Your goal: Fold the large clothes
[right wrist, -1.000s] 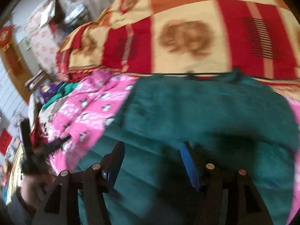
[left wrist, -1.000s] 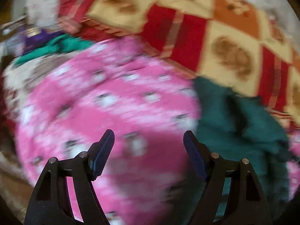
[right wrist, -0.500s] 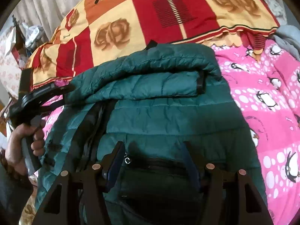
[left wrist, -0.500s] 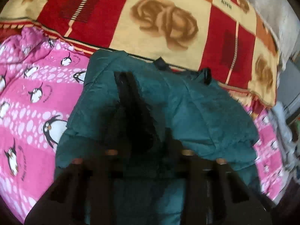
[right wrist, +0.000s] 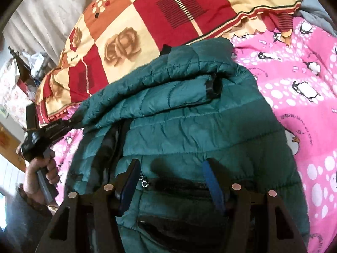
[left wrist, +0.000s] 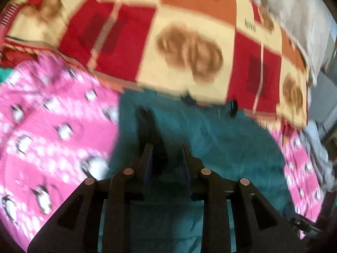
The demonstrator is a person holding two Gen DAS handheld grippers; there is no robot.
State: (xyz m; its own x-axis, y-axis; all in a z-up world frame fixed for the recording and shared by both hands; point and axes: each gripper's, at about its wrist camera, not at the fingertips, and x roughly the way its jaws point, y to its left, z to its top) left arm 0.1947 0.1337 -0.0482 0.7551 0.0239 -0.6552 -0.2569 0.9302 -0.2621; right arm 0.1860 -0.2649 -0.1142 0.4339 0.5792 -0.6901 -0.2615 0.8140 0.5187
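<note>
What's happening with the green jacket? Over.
Left gripper jaws just been closing, green jacket fabric pinched between. Right gripper straddling hem, grip unclear. Nothing lying on top.

To your right, the pink penguin sheet [right wrist: 299,88] lies bare and passable; ahead, the patchwork quilt [right wrist: 147,21] banks up behind the green jacket [right wrist: 189,126].

A bed is covered by a pink penguin-print sheet [right wrist: 305,80]. A teal quilted jacket [right wrist: 189,126] is laid on it in the near middle, and a red-and-cream rose-patterned blanket [right wrist: 168,21] is spread across the far side.
</note>
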